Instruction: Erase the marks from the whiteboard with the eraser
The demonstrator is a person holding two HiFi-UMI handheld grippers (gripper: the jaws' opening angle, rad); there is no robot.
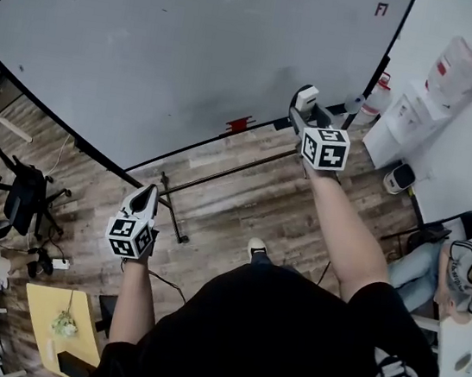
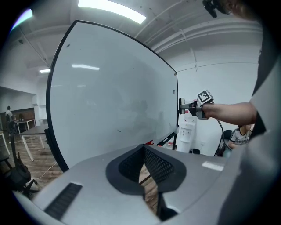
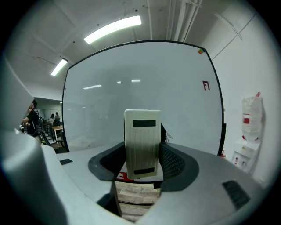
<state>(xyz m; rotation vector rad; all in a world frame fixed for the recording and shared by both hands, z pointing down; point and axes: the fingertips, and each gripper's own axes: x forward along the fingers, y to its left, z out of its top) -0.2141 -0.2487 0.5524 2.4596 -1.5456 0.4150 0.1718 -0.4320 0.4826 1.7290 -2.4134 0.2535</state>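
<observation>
The big whiteboard (image 1: 195, 47) fills the upper part of the head view and shows only faint grey smudges. A cream eraser (image 3: 141, 140) with black strips stands upright between the pads of my right gripper (image 3: 141, 163), which is shut on it. In the head view that right gripper (image 1: 302, 107) holds the eraser (image 1: 306, 96) near the board's lower right edge. My left gripper (image 1: 141, 203) hangs lower and to the left, in front of the board's bottom edge. In the left gripper view the left gripper (image 2: 144, 150) is shut with nothing in it, and the whiteboard (image 2: 109, 101) lies ahead.
A water dispenser (image 1: 409, 121) stands right of the board, and a person sits at a table at the far right (image 1: 455, 271). An office chair (image 1: 26, 197) and a yellow table (image 1: 59, 328) stand at the left. The board's stand bar (image 1: 221, 172) lies on the wood floor.
</observation>
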